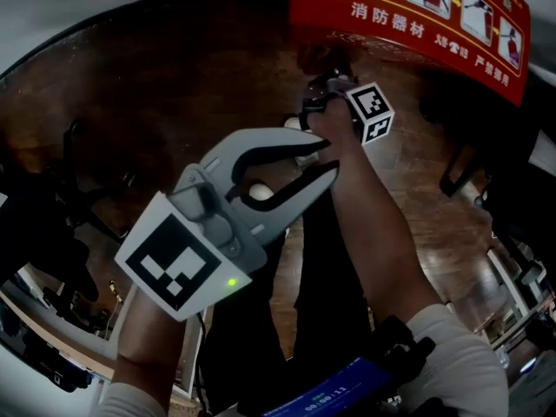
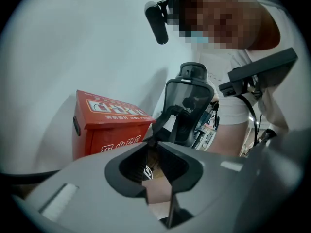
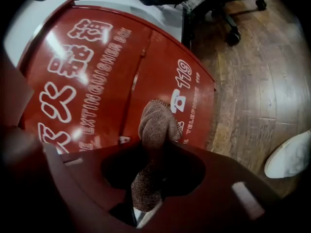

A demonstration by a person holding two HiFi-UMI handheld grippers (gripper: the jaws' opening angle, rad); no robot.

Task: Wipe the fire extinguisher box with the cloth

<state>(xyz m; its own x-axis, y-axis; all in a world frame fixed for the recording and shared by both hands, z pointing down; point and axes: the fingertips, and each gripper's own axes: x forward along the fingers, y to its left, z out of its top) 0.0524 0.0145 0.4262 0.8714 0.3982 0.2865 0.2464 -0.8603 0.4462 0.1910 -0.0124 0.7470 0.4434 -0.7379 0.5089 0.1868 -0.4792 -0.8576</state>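
There is one fire extinguisher box [image 3: 97, 76], one cloth [image 3: 156, 125] and two grippers: the left gripper [image 1: 334, 155] and the right gripper [image 3: 154, 149]. One white shoe [image 3: 291, 155] shows on the floor [image 3: 262, 81].

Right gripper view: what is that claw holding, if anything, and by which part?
The right gripper holds the cloth, pinched at its bunched middle; a rounded end pokes out toward the red fire extinguisher box.
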